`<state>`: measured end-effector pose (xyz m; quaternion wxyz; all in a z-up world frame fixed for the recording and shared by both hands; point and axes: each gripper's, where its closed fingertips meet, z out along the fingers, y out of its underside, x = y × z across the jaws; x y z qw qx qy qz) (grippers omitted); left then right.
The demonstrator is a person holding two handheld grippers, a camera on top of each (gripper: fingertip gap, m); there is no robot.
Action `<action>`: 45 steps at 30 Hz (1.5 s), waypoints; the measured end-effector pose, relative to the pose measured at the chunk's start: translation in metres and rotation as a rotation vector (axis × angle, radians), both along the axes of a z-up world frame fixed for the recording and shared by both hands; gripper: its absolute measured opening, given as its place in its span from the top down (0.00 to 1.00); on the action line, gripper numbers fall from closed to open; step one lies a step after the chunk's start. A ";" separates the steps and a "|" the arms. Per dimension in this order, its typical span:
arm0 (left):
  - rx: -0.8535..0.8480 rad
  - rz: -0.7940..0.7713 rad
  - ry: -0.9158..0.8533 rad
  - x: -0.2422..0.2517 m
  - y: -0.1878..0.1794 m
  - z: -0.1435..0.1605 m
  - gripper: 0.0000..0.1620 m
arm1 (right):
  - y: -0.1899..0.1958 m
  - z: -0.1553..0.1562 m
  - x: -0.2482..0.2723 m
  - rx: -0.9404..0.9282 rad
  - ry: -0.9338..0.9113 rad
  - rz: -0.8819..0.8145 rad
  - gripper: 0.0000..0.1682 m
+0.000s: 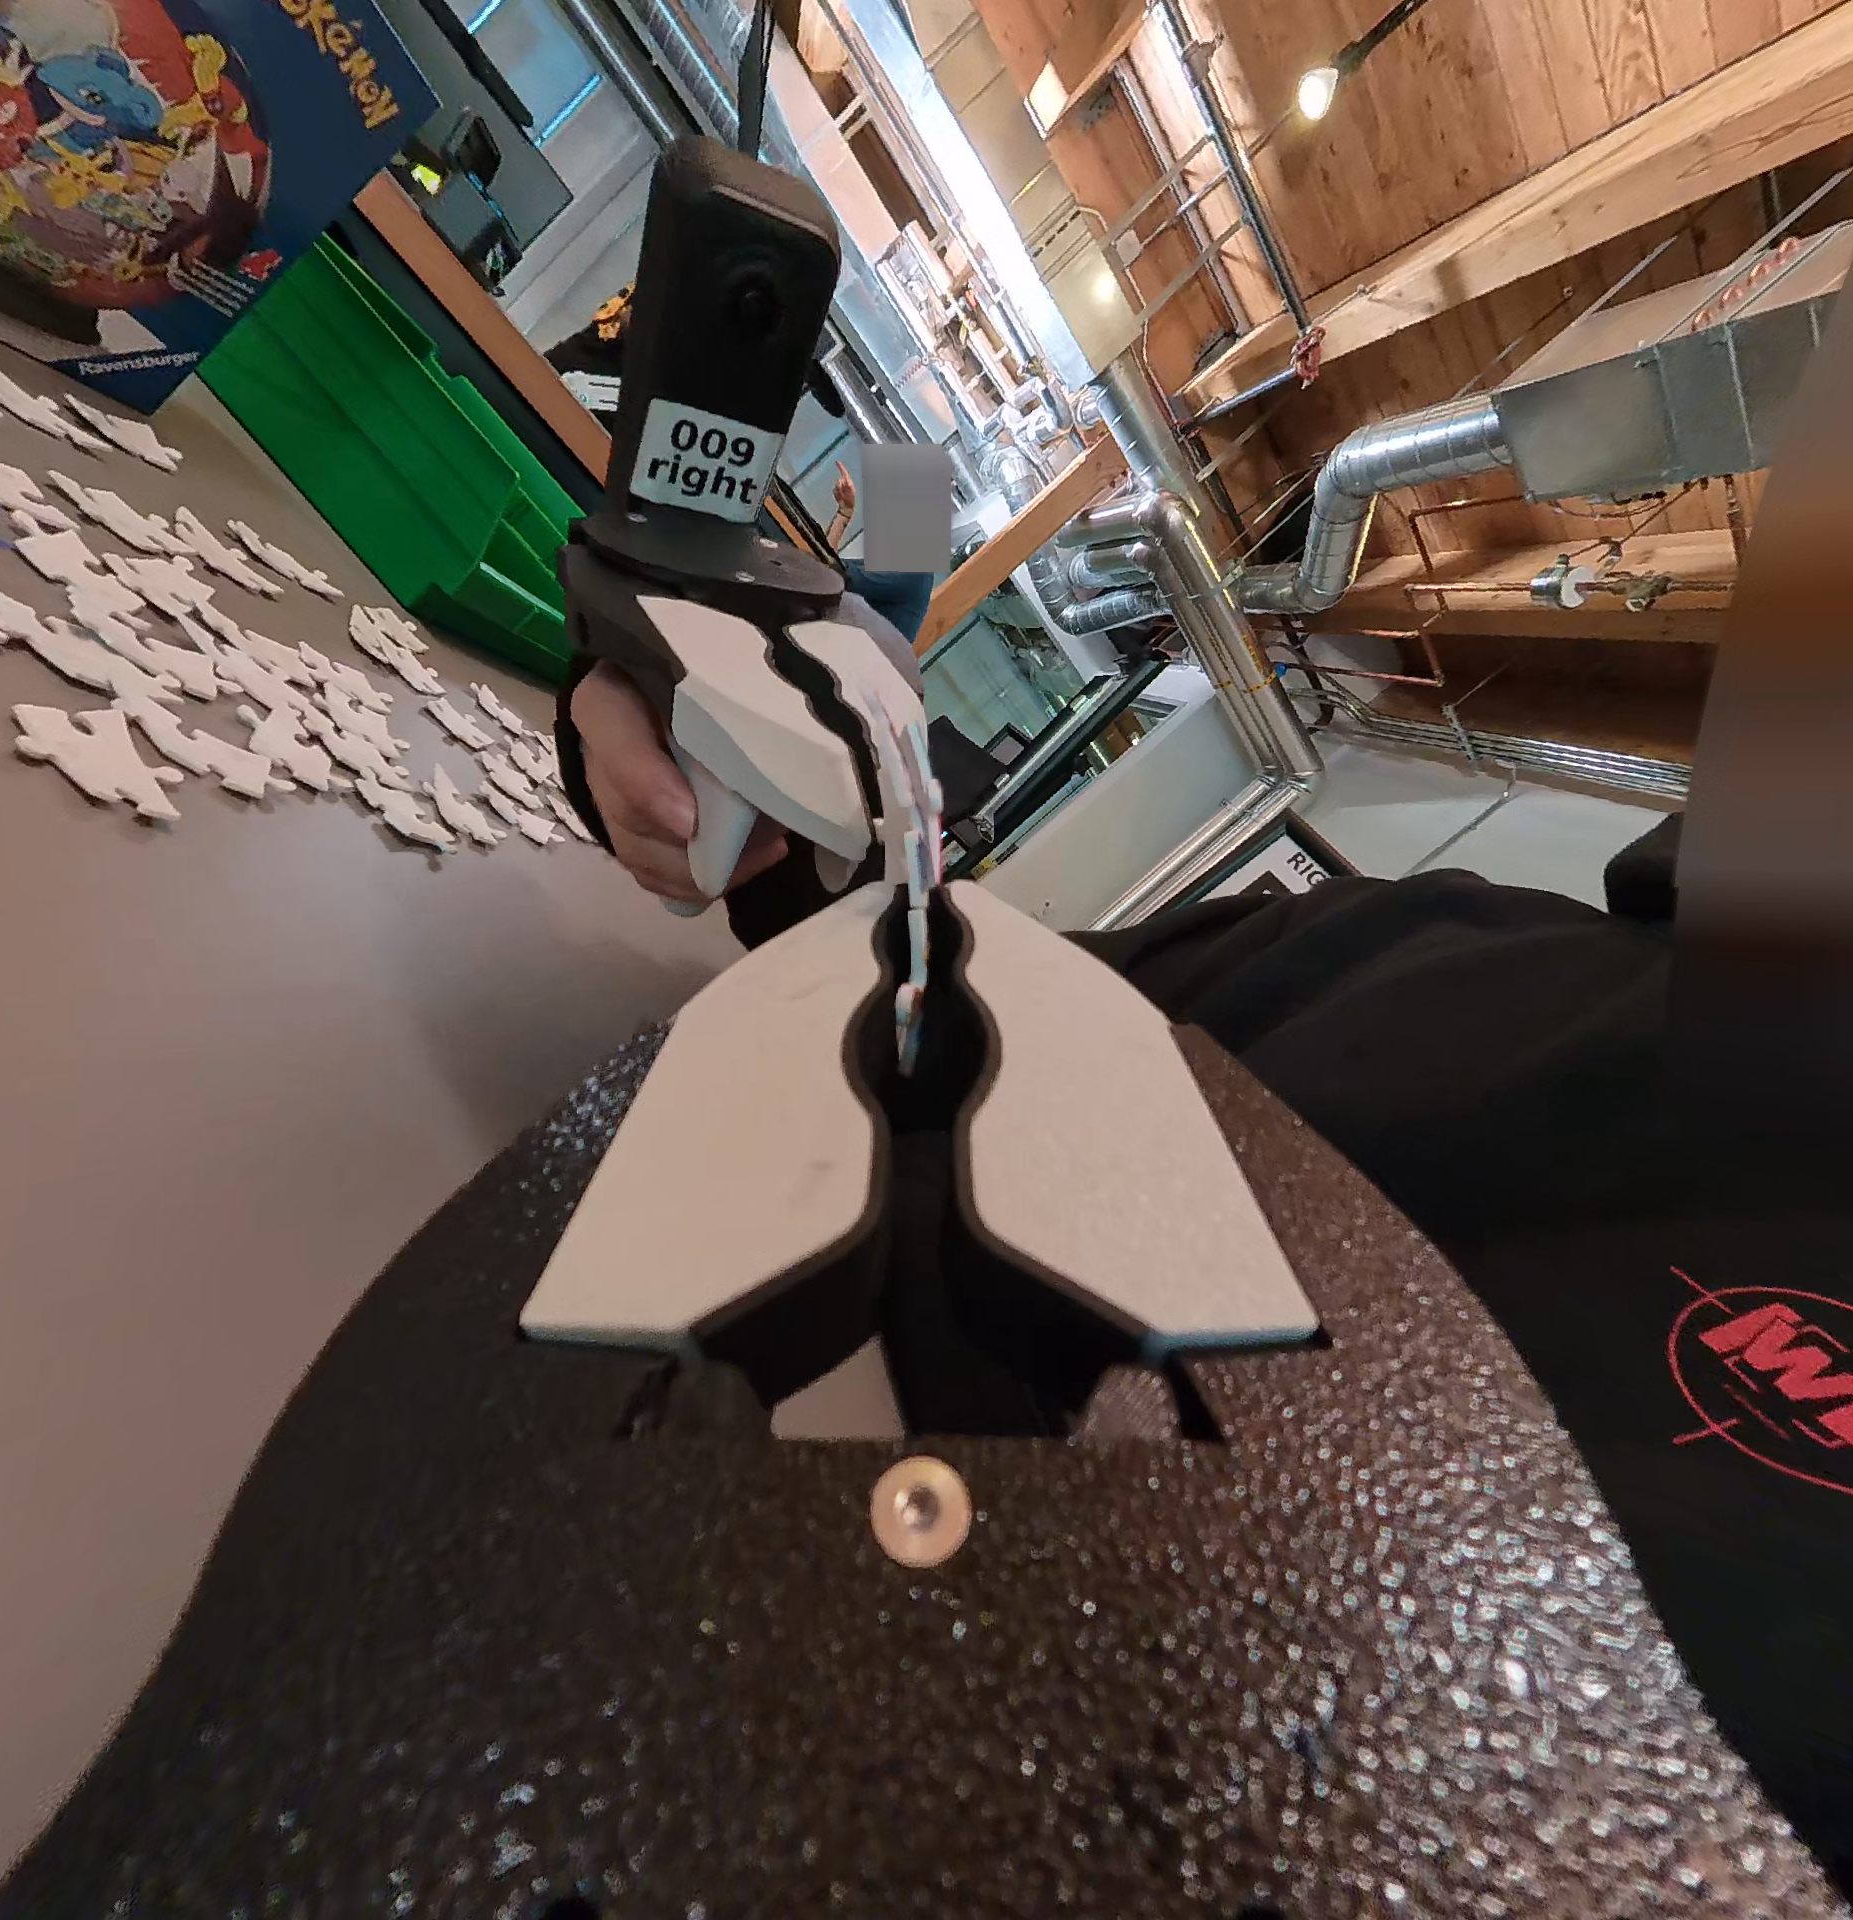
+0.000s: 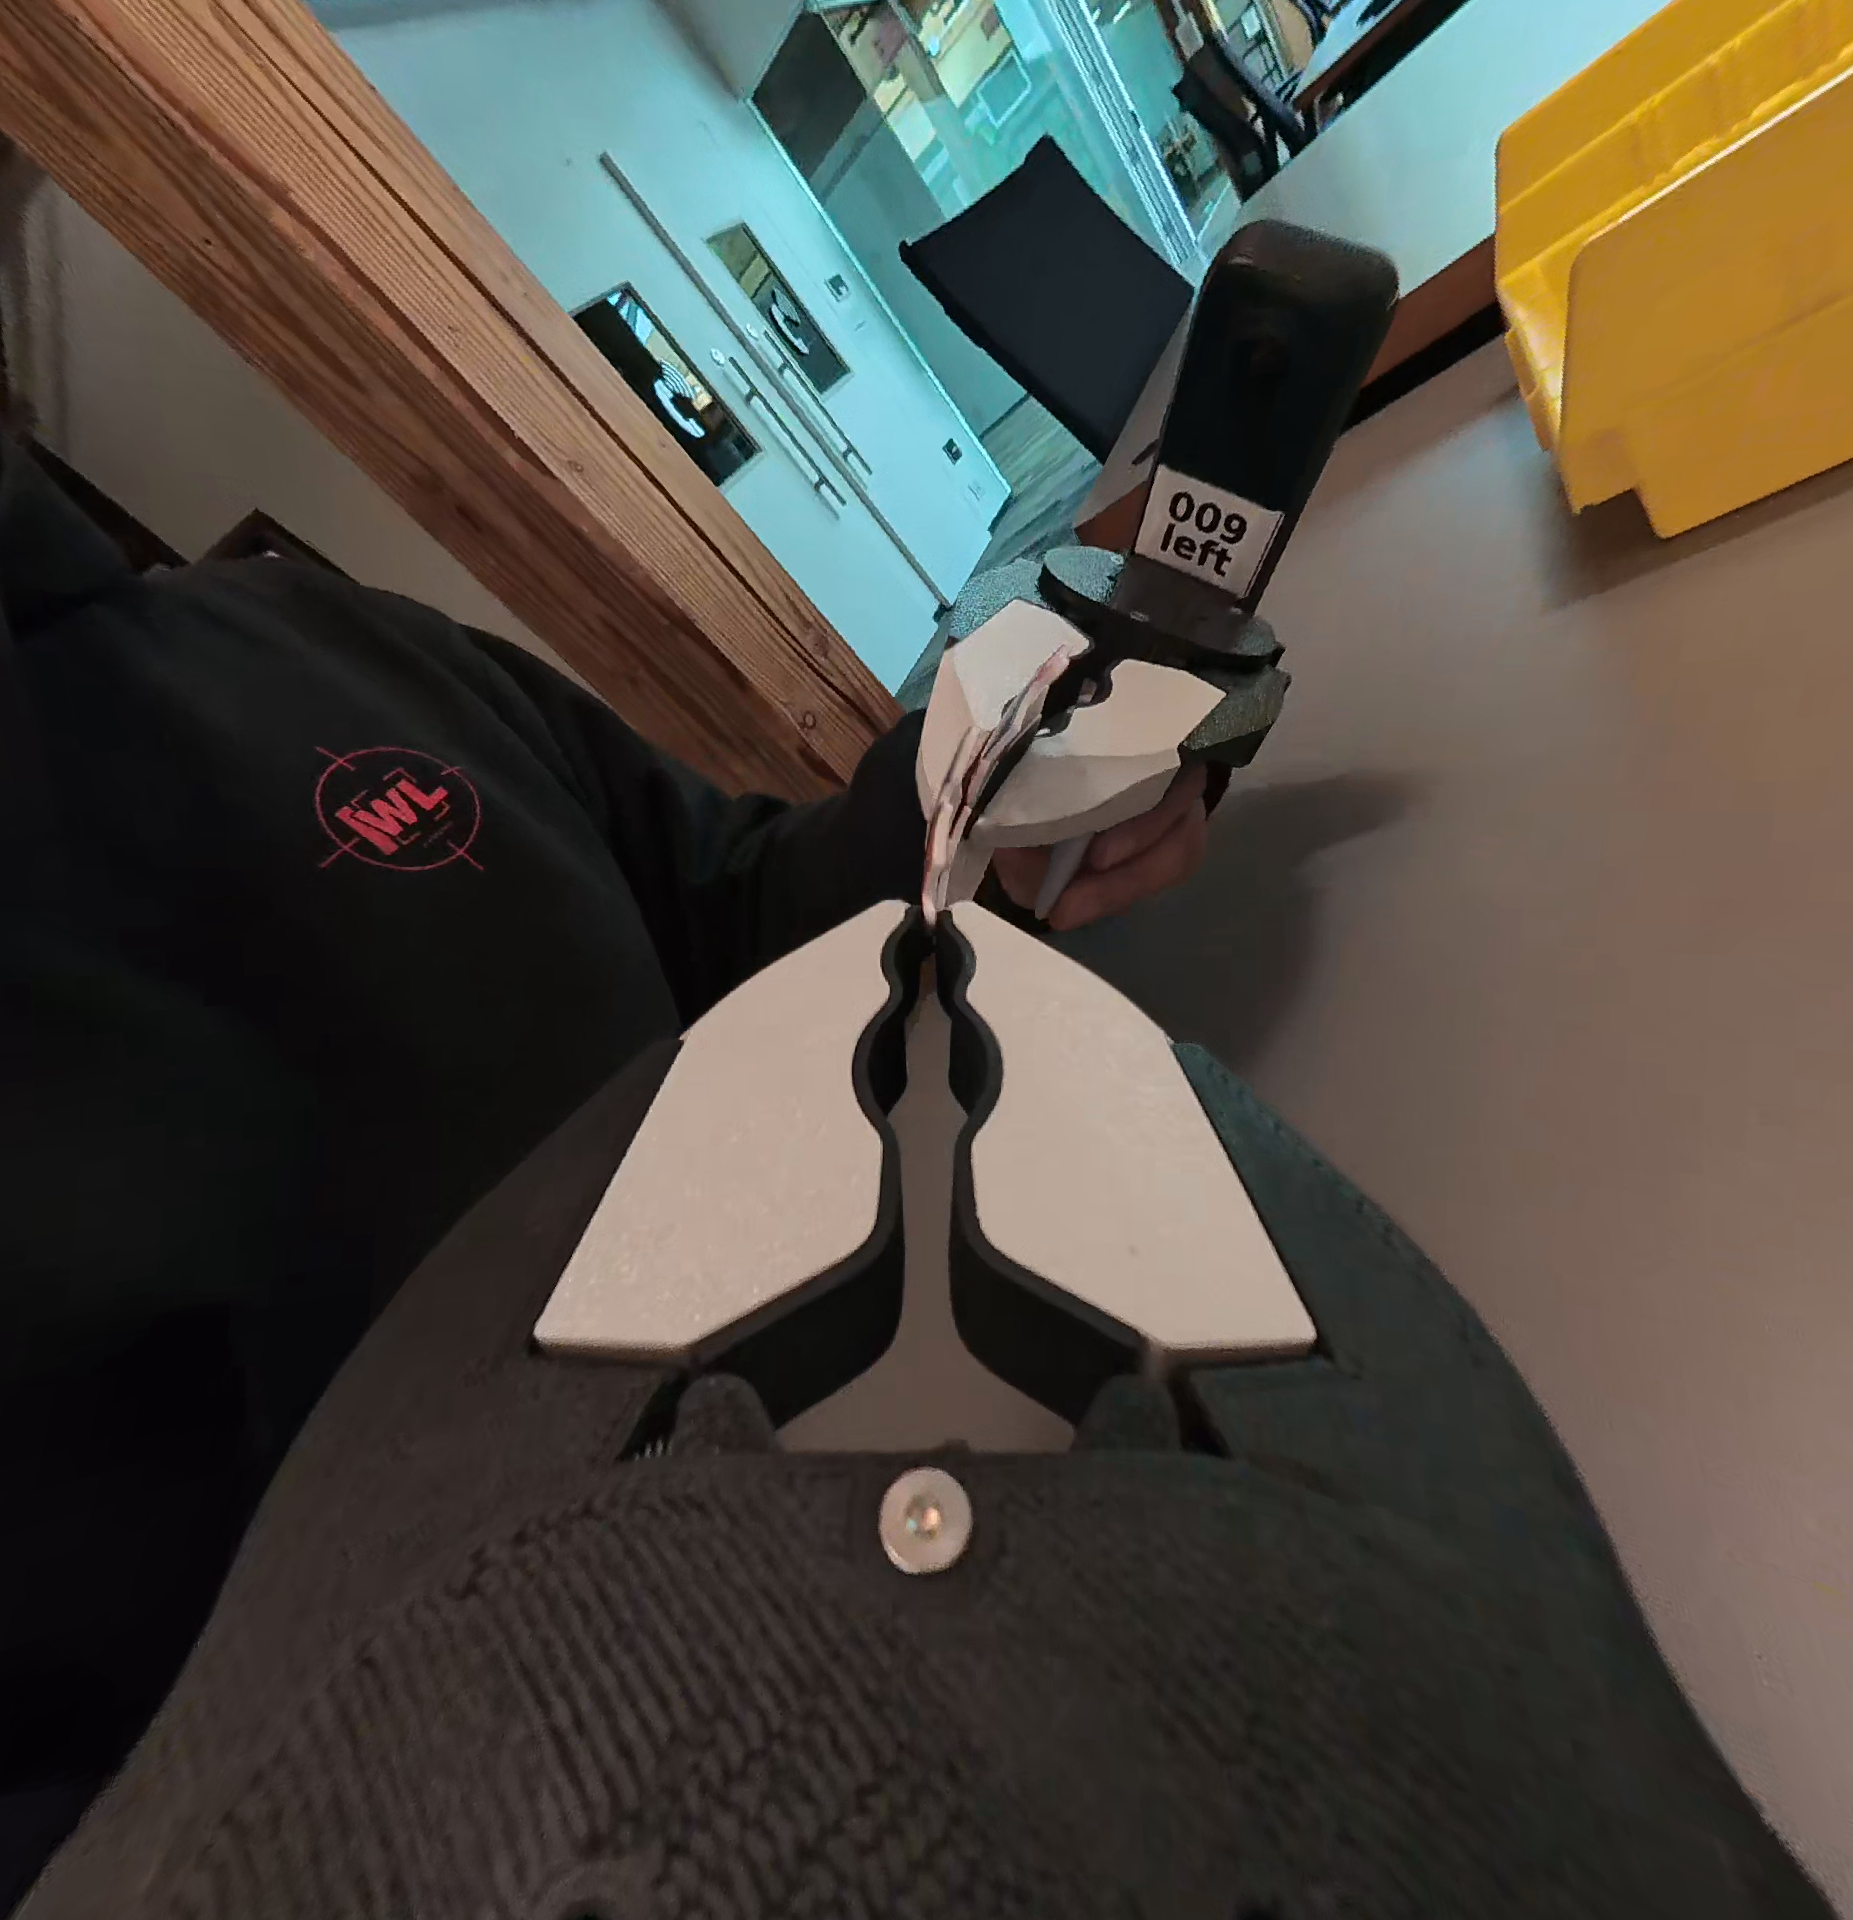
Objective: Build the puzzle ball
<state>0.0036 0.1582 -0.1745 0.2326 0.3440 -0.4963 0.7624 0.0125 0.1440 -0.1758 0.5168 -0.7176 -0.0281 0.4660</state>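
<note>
A short curved strip of joined puzzle pieces (image 1: pixel 909 1003) hangs in the air above the table, seen edge-on. My left gripper (image 1: pixel 927 899) is shut on one end of it. My right gripper (image 1: pixel 889 821) faces it tip to tip and is shut on the other end. In the right wrist view, the right gripper (image 2: pixel 927 920) pinches the strip (image 2: pixel 966 784) where it leaves the left gripper (image 2: pixel 972 852). Many loose puzzle pieces (image 1: pixel 174 675) lie white side up on the grey-brown table (image 1: pixel 226 1039) at the left.
The puzzle box (image 1: pixel 122 156) stands at the far left, with green bins (image 1: pixel 382 436) beside it. Yellow bins (image 2: pixel 1680 312) stand at the table's right. A person in a black top (image 2: pixel 278 935) holds both grippers close to the body. Both grippers' tips are close together, under 4 cm apart.
</note>
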 end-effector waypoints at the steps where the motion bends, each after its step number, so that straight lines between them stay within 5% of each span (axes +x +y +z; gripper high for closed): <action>1: 0.001 0.003 0.002 0.001 0.000 0.000 0.98 | 0.000 0.000 0.001 -0.011 0.008 0.003 0.99; 45: 0.177 0.027 -0.046 0.000 -0.007 -0.016 0.97 | -0.003 -0.018 -0.003 -0.260 -0.047 0.088 0.98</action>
